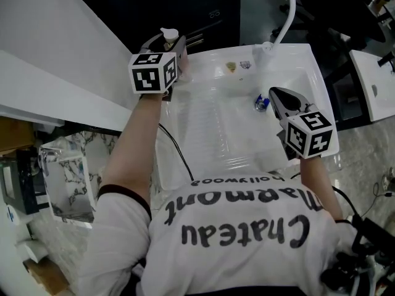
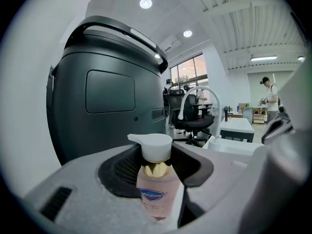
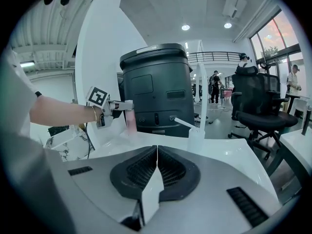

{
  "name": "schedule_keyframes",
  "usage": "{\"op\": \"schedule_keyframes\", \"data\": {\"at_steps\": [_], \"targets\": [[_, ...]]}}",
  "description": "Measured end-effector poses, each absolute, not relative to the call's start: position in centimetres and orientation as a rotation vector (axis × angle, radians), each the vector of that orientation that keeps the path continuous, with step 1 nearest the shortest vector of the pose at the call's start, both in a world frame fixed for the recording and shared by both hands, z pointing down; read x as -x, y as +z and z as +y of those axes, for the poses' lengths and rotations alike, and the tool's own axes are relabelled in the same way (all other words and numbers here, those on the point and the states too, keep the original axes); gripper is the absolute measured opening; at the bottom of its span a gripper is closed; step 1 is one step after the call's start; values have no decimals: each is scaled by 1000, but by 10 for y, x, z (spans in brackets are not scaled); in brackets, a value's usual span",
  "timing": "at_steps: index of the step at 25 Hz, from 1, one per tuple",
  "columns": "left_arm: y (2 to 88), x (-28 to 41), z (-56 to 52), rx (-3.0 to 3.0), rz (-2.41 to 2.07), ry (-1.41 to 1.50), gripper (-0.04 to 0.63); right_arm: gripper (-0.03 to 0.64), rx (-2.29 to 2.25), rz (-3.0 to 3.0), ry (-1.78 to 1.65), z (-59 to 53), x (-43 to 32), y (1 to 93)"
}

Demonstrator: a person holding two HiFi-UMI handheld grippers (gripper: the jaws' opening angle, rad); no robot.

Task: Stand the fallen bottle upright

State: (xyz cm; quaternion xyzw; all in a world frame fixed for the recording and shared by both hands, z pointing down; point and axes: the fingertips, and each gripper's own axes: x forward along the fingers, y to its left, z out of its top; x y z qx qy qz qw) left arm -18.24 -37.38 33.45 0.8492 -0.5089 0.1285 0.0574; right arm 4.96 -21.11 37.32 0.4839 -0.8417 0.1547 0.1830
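Only in left gripper view: blue label (image 2: 152,195) on clamped bottle (image 2: 156,179).

White shirt (image 1: 237,227) carried black script, upside down in the head view, that read "Chateau Marmont Hollywood", pink bottle (image 2: 155,191) bore a blue oval label that read "Safeguard", finer print beneath it unreadable, two small stickers (image 1: 238,66) on the far rim of the sink (image 1: 290,51) were illegible
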Motion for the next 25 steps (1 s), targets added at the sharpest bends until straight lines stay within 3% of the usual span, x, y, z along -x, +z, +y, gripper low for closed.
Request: {"op": "schedule_keyframes", "data": {"at_steps": [25], "targets": [[332, 200, -354, -2557, -1686, 167, 192, 14, -1346, -2361, 446, -212, -42, 379]]}}
